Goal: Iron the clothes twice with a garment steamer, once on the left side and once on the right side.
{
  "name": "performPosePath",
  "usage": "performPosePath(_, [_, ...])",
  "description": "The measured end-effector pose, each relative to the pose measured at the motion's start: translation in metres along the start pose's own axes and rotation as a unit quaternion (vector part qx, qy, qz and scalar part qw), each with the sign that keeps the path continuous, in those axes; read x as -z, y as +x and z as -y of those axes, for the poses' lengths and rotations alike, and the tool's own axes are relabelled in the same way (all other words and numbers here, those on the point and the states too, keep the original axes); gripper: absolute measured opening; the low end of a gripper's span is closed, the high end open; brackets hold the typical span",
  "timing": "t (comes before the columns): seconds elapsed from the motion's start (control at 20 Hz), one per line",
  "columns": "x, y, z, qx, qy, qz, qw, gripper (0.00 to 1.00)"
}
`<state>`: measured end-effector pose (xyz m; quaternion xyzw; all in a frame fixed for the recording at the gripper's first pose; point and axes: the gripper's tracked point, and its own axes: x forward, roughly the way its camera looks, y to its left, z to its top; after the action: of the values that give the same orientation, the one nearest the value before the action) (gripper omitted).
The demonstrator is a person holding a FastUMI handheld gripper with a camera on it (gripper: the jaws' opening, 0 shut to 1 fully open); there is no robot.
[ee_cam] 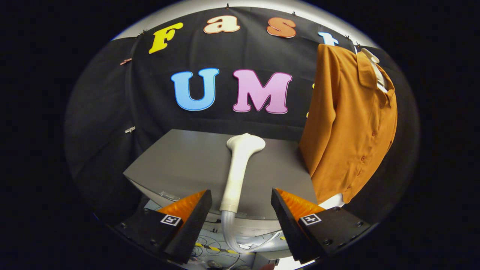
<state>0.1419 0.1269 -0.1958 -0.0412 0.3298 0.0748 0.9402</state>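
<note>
Gripper view: your gripper (242, 212) has its 2 fingers spread wide apart, holding nothing. The steamer head (240, 168) lies flat on the grey table (180, 165), handle end near you, flared nozzle at the far end. The handle's near end sits in the gap between the fingers, touching neither. Its clear hose (228, 232) drops off the near table edge and loops down below.

The orange shirt (348, 123) hangs on a hanger (375, 63) to the right, beyond the right finger, its hem at the table's right edge.

Risks from here:
- The handle is smooth, round and tapered. Clamp too close to the hose joint and it'll likely rotate or slip in the grip.
- The handle isn't centred in the gap. Close as is and 1 finger may hit first and shove it sideways on the table.
- Hose could drag or snag on the table edge as you lift, twisting the nozzle off-aim.
- The shirt hangs free, so a hard nozzle push may swing it. 0 of 2 passes look done.
</note>
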Motion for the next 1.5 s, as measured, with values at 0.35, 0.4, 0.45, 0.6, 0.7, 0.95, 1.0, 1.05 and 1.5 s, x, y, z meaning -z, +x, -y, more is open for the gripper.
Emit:
performPosePath(0.35, [0.041,0.054,-0.014,0.016,0.025,-0.081,0.996,0.77])
performPosePath(0.4, [0.047,0.059,-0.011,0.023,0.033,-0.090,0.995,0.68])
performPosePath(0.45, [0.048,0.052,-0.013,0.020,0.051,-0.082,0.995,0.59])
performPosePath(0.6, [0.041,0.062,-0.014,0.018,0.074,-0.044,0.996,0.33])
performPosePath(0.7, [0.038,0.058,-0.014,0.015,0.079,-0.030,0.996,0.24])
performPosePath(0.95, [0.026,0.028,-0.012,0.007,0.099,0.014,0.995,0.24])
performPosePath(1.0, [0.019,0.019,-0.010,0.005,0.096,0.030,0.995,0.24])
performPosePath(1.05, [0.010,0.007,-0.008,0.004,0.095,0.050,0.994,0.24])
performPosePath(1.5, [-0.041,-0.103,0.040,0.000,0.078,0.220,0.972,0.24])
